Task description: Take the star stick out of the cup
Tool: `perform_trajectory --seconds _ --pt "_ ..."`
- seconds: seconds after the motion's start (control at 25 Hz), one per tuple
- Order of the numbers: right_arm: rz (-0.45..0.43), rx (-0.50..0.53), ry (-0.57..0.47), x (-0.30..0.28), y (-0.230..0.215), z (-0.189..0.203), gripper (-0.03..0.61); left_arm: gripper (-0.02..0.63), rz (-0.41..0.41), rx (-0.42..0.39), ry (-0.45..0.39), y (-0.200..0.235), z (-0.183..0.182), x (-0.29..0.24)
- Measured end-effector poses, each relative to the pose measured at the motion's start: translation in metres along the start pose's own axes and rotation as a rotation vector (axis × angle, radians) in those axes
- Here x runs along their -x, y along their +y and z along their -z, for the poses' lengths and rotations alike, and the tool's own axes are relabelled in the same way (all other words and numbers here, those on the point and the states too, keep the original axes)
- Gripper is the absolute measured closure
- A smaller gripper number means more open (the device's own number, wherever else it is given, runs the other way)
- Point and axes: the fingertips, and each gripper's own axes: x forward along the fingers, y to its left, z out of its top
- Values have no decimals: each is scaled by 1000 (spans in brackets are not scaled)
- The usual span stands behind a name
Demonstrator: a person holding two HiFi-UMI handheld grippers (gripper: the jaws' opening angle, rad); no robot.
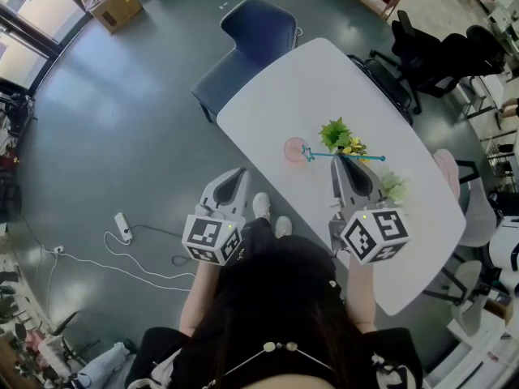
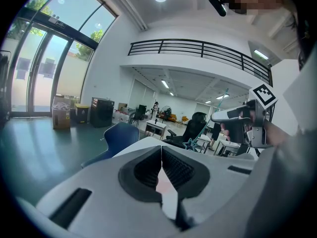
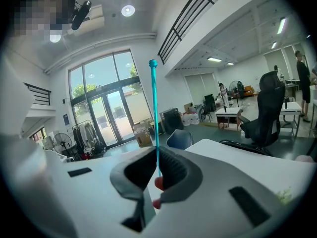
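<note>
Overhead, my right gripper [image 1: 350, 164] was clamped on the teal star stick [image 1: 324, 155], the shaft pinched between its pads and running crosswise past the tips. The star end sat just beside the rim of the pink cup [image 1: 292, 148] on the white table [image 1: 308, 87]; I couldn't tell whether it touched the cup. A green plant [image 1: 336, 134] stood close behind the stick. My left gripper [image 1: 235, 177] hung off the table's near edge, over the floor, jaws pressed together with nothing between them.
</note>
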Motion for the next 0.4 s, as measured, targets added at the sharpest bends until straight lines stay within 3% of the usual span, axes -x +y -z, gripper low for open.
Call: perform_trajectory --seconds 0.4 --pt "-3 -2 14 -4 -3 4 560 606 -3 -4 -1 0 -2 -1"
